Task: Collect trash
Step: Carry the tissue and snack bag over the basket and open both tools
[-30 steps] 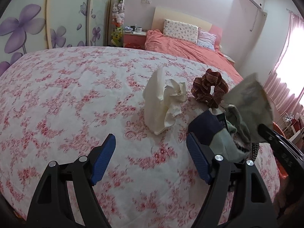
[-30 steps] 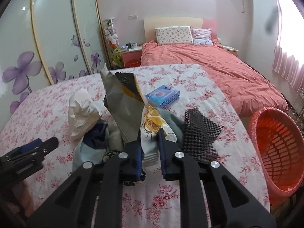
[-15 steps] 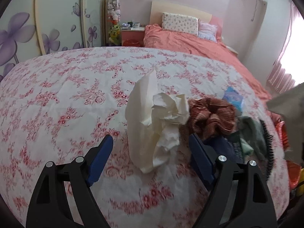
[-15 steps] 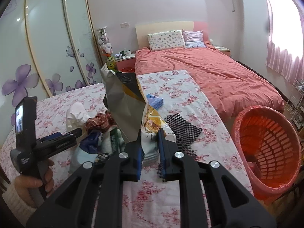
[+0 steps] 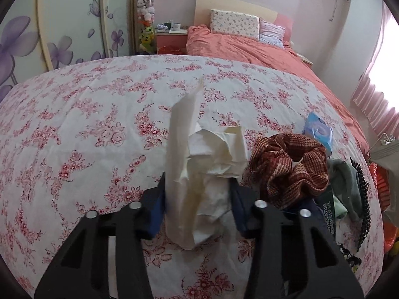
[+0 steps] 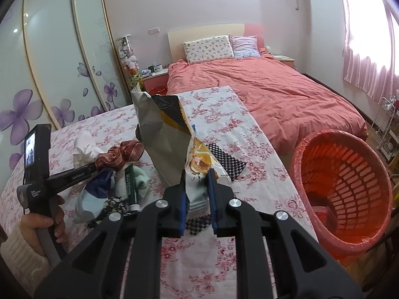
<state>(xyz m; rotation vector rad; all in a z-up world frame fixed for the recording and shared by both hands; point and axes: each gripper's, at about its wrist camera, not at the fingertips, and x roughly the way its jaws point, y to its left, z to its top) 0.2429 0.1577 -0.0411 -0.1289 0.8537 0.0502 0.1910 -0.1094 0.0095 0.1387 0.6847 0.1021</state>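
A crumpled white tissue (image 5: 199, 154) stands on the flowered tablecloth (image 5: 87, 124). My left gripper (image 5: 198, 201) is closing around its lower part, with both blue pads against its sides. In the right wrist view the same tissue (image 6: 84, 147) sits at the tip of the left gripper (image 6: 87, 168), held by a person's hand (image 6: 42, 224). My right gripper (image 6: 197, 186) is shut on an empty silver and yellow snack bag (image 6: 164, 134), lifted above the table. A red slatted basket (image 6: 349, 174) stands on the floor to the right of the table.
Right of the tissue lies a brown striped scrunchie (image 5: 289, 164), a blue tissue pack (image 5: 319, 129), green cloth and a dark green tube (image 6: 131, 186). A black mesh sheet (image 6: 224, 160) lies under the bag. A bed with an orange cover (image 6: 274, 94) stands behind the table.
The left gripper moved forward to the tissue and its jaws came in from wide open to the tissue's sides. The right gripper carried the bag towards the basket, which now looms larger.
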